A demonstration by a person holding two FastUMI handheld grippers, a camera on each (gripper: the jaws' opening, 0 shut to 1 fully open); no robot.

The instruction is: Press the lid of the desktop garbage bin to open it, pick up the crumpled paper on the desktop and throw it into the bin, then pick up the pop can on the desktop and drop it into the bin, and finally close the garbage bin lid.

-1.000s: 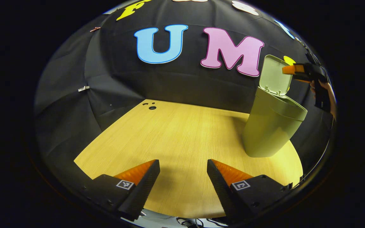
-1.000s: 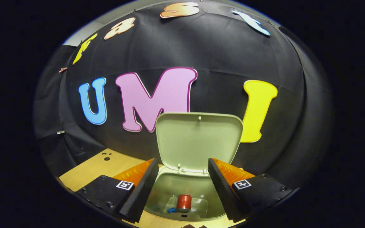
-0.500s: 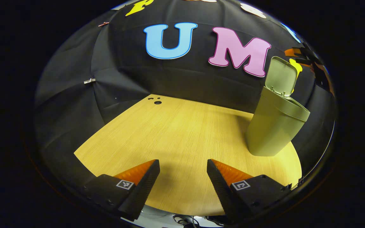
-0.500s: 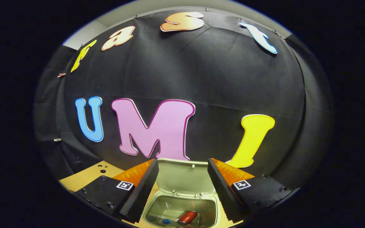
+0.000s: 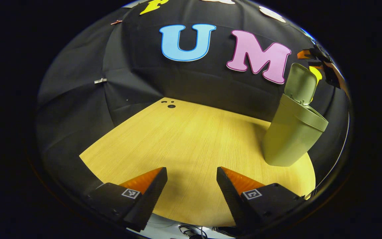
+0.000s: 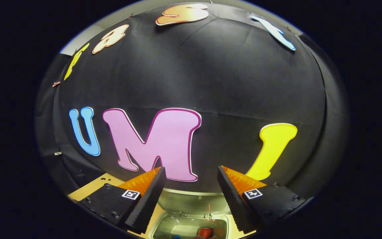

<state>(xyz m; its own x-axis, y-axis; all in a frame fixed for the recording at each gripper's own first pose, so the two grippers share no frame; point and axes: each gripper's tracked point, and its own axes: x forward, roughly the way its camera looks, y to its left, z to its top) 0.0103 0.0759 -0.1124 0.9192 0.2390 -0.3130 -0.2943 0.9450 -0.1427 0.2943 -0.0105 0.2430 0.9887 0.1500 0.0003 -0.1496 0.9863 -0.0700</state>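
Observation:
In the left gripper view the pale green bin (image 5: 292,136) stands at the table's right side with its lid (image 5: 301,83) raised upright. My right gripper (image 5: 310,58) hovers above and behind that lid, held by a hand. In the right gripper view I look down past the lid's top edge (image 6: 194,199) into the bin, where the red pop can (image 6: 206,232) lies at the bottom beside a blue scrap (image 6: 176,236). My right gripper (image 6: 191,191) is open and holds nothing. My left gripper (image 5: 191,191) is open, low over the table's near edge.
The wooden table (image 5: 191,139) stretches left of the bin, with small holes (image 5: 169,104) at its far corner. Black cloth walls close it in behind and at the left. Cables (image 5: 194,230) lie below the near edge.
My right gripper has risen above the bin, so the lid and opening have slid down to the bottom of its view. The left gripper has drifted slightly left.

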